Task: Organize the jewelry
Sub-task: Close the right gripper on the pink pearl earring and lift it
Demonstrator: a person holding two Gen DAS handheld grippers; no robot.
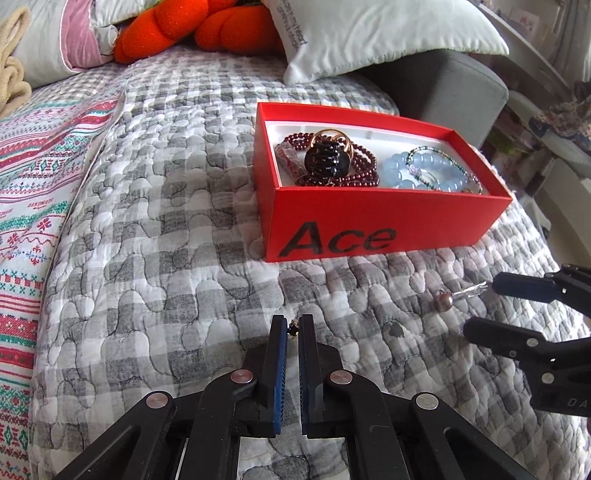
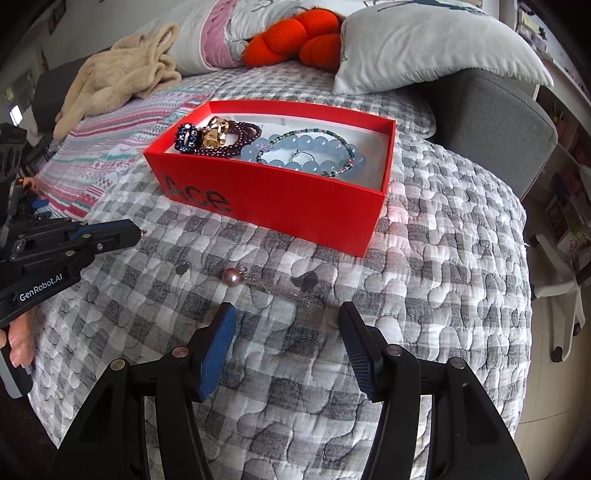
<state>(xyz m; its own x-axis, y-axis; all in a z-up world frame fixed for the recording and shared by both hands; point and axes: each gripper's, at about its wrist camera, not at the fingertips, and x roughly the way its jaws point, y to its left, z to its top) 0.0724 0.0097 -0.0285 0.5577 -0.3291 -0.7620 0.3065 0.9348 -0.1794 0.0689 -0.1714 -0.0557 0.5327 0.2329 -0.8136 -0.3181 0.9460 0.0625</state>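
A red "Ace" box (image 1: 388, 225) (image 2: 280, 206) sits on the checked quilt and holds a dark red bead bracelet (image 1: 354, 162), a black-stone ring (image 1: 327, 158), and a pale blue bead bracelet (image 1: 417, 171) (image 2: 314, 151). My left gripper (image 1: 293, 326) (image 2: 138, 230) is shut on a tiny dark piece of jewelry (image 1: 293, 328), in front of the box. A pearl drop earring (image 1: 443, 297) (image 2: 232, 276) lies on the quilt. My right gripper (image 2: 284, 325) (image 1: 480, 308) is open, just short of the earring.
White pillows (image 1: 369, 33) (image 2: 424, 44), an orange plush (image 1: 192, 29), a beige garment (image 2: 122, 74) and a patterned blanket (image 1: 37, 166) lie behind and left of the box. A grey armrest (image 2: 498, 122) stands at the right, where the quilt drops off.
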